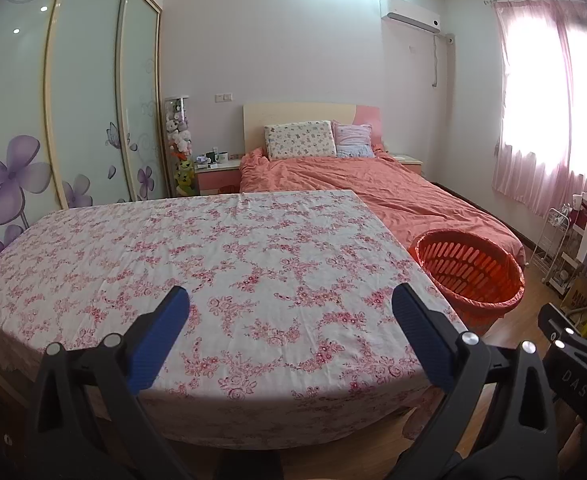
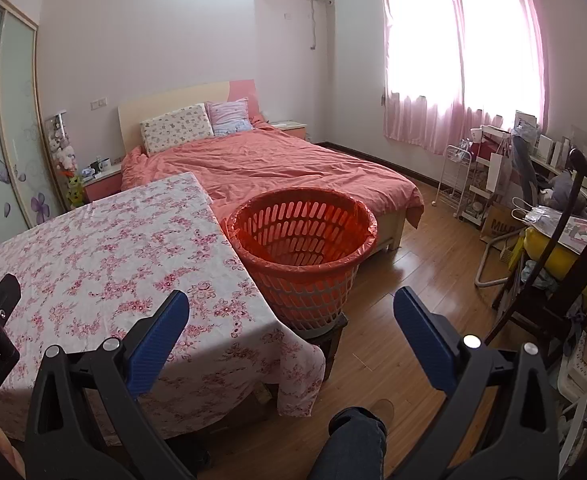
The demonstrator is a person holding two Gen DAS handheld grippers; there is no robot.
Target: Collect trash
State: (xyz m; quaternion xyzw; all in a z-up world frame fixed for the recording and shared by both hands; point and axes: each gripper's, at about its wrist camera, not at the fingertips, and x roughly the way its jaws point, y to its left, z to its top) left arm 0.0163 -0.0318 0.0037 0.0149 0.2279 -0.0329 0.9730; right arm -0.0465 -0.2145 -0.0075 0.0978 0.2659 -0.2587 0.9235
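An orange slotted basket point(image 2: 305, 240) lined with a thin bag stands on a low stool beside the table's right edge; it also shows in the left wrist view point(image 1: 469, 268). I see nothing inside it. The table point(image 1: 221, 264) wears a white cloth with pink flowers; no trash shows on it. My left gripper point(image 1: 291, 304) is open and empty above the table's near edge. My right gripper point(image 2: 291, 308) is open and empty, over the table's right corner and the floor in front of the basket. Part of the right gripper's body point(image 1: 573, 356) shows at the left view's right edge.
A bed point(image 2: 277, 168) with a coral duvet stands behind the table and basket. A wardrobe with sliding doors point(image 1: 73, 112) is at left. A dark wooden chair point(image 2: 565, 264) and cluttered racks point(image 2: 489, 176) fill the right side. My leg and foot point(image 2: 357, 428) are on the wood floor.
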